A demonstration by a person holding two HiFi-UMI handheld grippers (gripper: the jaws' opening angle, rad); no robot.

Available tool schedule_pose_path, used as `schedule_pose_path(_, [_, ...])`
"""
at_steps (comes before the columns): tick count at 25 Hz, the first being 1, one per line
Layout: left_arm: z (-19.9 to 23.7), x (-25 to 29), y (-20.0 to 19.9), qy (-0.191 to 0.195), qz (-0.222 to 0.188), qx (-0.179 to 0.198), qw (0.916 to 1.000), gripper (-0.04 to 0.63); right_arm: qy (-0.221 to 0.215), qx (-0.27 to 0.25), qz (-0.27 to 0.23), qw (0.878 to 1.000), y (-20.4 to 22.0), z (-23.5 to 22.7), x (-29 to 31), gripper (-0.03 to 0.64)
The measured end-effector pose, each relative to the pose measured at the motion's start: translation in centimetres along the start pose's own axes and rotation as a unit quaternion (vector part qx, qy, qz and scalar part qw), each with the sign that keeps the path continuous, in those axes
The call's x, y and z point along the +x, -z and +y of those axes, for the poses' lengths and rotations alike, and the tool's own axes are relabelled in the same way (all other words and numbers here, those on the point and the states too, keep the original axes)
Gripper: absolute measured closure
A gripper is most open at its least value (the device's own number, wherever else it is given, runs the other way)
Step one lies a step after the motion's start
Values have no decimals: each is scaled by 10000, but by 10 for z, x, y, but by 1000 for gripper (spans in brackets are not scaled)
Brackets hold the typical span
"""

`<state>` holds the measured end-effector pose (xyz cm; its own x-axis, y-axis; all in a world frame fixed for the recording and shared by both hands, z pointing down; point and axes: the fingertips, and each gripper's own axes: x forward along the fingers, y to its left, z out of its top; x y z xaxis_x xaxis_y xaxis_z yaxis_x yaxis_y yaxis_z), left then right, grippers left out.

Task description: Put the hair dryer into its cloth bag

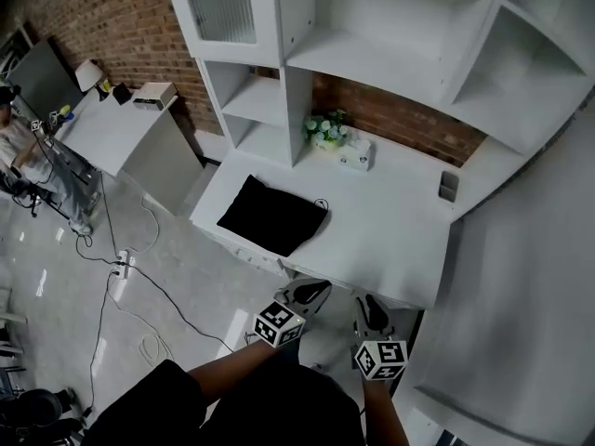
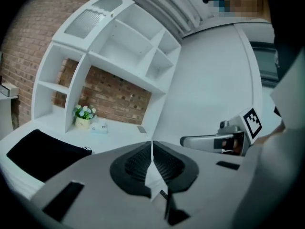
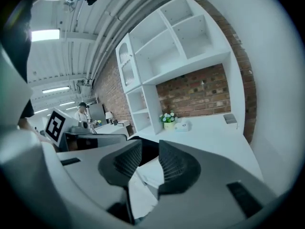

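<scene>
Holds both claws low by the near edge of the white surface (image 1: 390,235), side by side and apart from the bag. Has the left claw (image 2: 152,146) clenched, pads together, nothing between them. Has the right claw (image 3: 150,148) released, jaws apart, nothing in the gap. Looks down on the black bag (image 1: 272,216), lying flat on the left part of the surface, close to its near left edge, with a thin loop at its right corner. Finds, far back against the brick wall, a flower pot (image 1: 325,130) and just right of it a white box (image 1: 356,154). Finds a small grey thing (image 1: 449,186) alone at the far right. Faces white shelves (image 1: 372,26) rising over the surface.
</scene>
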<state>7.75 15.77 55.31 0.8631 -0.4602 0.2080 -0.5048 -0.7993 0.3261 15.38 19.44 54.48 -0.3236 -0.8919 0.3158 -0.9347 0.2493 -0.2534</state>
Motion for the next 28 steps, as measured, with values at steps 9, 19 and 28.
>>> schedule_pose_path(9, [-150,-58,-20,-467,-610,510,9957,578,-86,-353,-574,9977,-25,43,-122,598])
schedule_pose_path(19, [-198,-80,-68,-482,-1139,1069,9865,578,433,-895,-1122,9887,-64,63,-168,598])
schedule_pose_path(28, [-214,-99,-82,-506,-1475,1201,9804,578,414,-1254,-1224,9837,-73,95,-178,598])
